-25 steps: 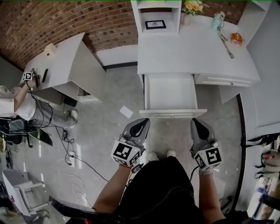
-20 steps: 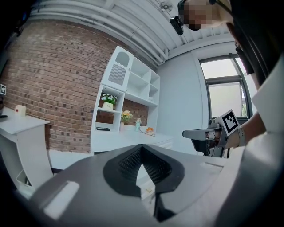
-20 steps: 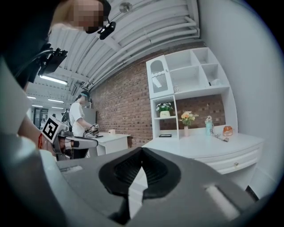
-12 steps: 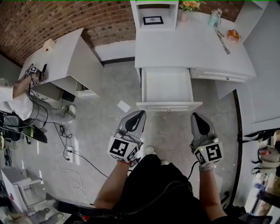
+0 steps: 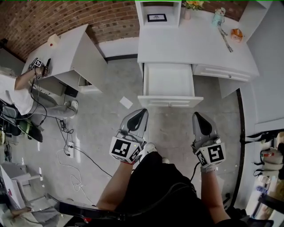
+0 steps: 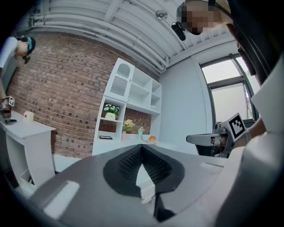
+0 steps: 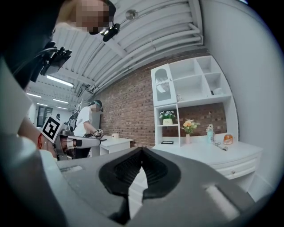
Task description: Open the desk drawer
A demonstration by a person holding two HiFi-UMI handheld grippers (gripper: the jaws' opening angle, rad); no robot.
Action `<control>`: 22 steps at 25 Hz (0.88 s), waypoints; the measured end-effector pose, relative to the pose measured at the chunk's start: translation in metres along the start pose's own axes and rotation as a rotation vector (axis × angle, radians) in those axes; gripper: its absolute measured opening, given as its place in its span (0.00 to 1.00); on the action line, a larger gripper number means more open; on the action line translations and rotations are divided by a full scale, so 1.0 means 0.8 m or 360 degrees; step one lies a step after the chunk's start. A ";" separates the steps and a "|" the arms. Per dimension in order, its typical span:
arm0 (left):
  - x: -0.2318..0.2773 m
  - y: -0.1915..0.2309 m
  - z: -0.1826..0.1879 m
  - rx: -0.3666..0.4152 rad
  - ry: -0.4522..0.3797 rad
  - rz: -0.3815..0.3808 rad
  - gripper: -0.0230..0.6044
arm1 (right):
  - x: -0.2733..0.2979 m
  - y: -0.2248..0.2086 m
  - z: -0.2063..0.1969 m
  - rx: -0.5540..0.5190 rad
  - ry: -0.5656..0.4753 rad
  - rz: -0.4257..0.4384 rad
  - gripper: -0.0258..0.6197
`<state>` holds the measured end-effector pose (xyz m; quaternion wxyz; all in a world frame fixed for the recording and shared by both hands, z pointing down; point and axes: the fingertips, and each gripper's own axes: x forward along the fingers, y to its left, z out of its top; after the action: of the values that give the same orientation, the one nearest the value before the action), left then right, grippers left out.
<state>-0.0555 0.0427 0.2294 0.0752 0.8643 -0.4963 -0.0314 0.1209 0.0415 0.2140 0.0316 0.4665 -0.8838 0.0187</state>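
In the head view the white desk [image 5: 195, 44] has its middle drawer [image 5: 170, 85] pulled out over the floor, and the inside looks bare. A second, shut drawer [image 5: 224, 73] sits to its right. My left gripper [image 5: 141, 113] and right gripper [image 5: 195, 116] hang side by side a short way in front of the drawer, touching nothing. Both have their jaws closed tip to tip with nothing between them. In the left gripper view the left gripper [image 6: 142, 146] points toward the desk [image 6: 133, 144]. The right gripper [image 7: 142, 150] faces the desk [image 7: 213, 153] in its own view.
On the desk stand a shelf unit [image 5: 157, 13], flowers [image 5: 192, 4], a bottle [image 5: 218, 17] and an orange object [image 5: 237, 34]. A second white desk [image 5: 66, 57] stands at left with a person [image 5: 17, 95] beside it. Cables [image 5: 66, 150] and a paper [image 5: 126, 102] lie on the floor.
Both grippers have drifted slightly back from the open drawer, and the view has shifted a little. The drawer stays pulled out. The jaws stay closed.
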 end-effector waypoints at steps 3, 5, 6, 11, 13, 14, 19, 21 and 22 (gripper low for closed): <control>-0.011 -0.009 0.004 0.0011 -0.0028 0.0018 0.04 | -0.011 0.007 0.010 0.0010 -0.0050 0.0023 0.04; -0.017 -0.015 0.011 0.0011 -0.0042 0.0031 0.04 | -0.018 0.012 0.017 0.0006 -0.0076 0.0035 0.04; -0.020 -0.018 0.014 0.0011 -0.0047 0.0038 0.04 | -0.021 0.013 0.020 0.0002 -0.0082 0.0036 0.04; -0.034 -0.032 0.021 0.0024 -0.0086 0.0080 0.04 | -0.048 0.009 0.028 0.0006 -0.0100 0.0002 0.04; -0.040 -0.039 0.028 0.0027 -0.0097 0.0099 0.04 | -0.062 0.005 0.030 0.0011 -0.0109 -0.0016 0.04; -0.043 -0.042 0.030 0.0034 -0.0103 0.0102 0.04 | -0.068 0.004 0.030 0.0013 -0.0113 -0.0025 0.04; -0.059 -0.057 0.040 0.0056 -0.0131 0.0127 0.04 | -0.097 -0.001 0.034 0.0020 -0.0124 -0.0063 0.04; -0.064 -0.062 0.040 0.0068 -0.0147 0.0132 0.04 | -0.106 -0.002 0.036 0.0024 -0.0131 -0.0068 0.04; -0.067 -0.065 0.041 0.0071 -0.0153 0.0136 0.04 | -0.110 -0.003 0.036 0.0027 -0.0134 -0.0071 0.04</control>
<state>-0.0425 0.1114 0.1878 0.0332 0.8412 -0.5364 -0.0587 0.1712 0.1111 0.1790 -0.0091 0.4866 -0.8736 0.0057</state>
